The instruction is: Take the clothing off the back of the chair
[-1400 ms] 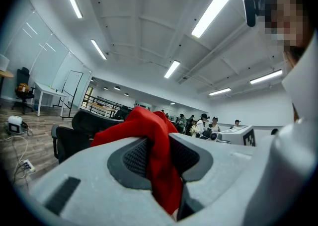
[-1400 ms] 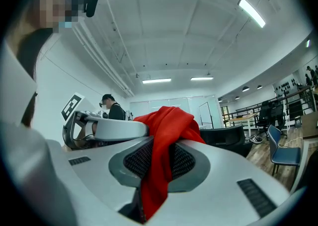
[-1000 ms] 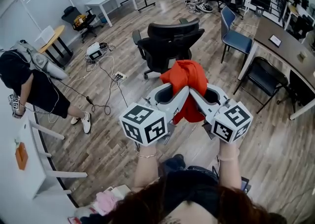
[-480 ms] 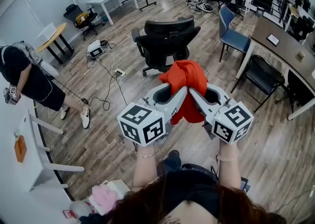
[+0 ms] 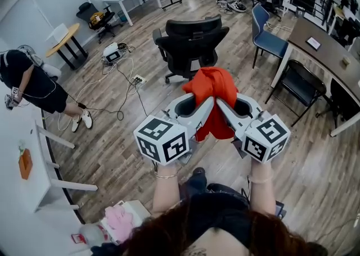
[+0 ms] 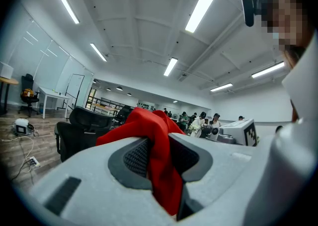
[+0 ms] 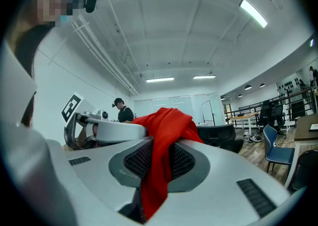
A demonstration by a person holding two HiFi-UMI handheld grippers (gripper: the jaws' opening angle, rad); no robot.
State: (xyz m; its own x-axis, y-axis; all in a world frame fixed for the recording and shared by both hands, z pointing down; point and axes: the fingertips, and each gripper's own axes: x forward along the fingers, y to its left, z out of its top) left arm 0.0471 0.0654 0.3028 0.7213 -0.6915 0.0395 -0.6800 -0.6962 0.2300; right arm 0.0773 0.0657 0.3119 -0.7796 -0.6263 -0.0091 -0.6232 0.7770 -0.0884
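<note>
Since the left gripper [image 5: 202,109] is clamped narrow on one fold of the red garment [image 5: 211,87] and the right gripper [image 5: 225,109] pinches another fold just beside it, the taking-off step looks done. The garment hangs bunched at both tips, in the air, well apart from the bare back of the black chair [image 5: 191,41]. Next, I judge, it needs carrying off and setting down without loosening either grip.

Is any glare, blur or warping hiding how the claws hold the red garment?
Head view: sharp, evenly lit, floor planks bow toward the edges. Left gripper view: red garment crisp in the left claw, ceiling lights bright, corners dark. Right gripper view: equally clear, right claw shut on it.
</note>
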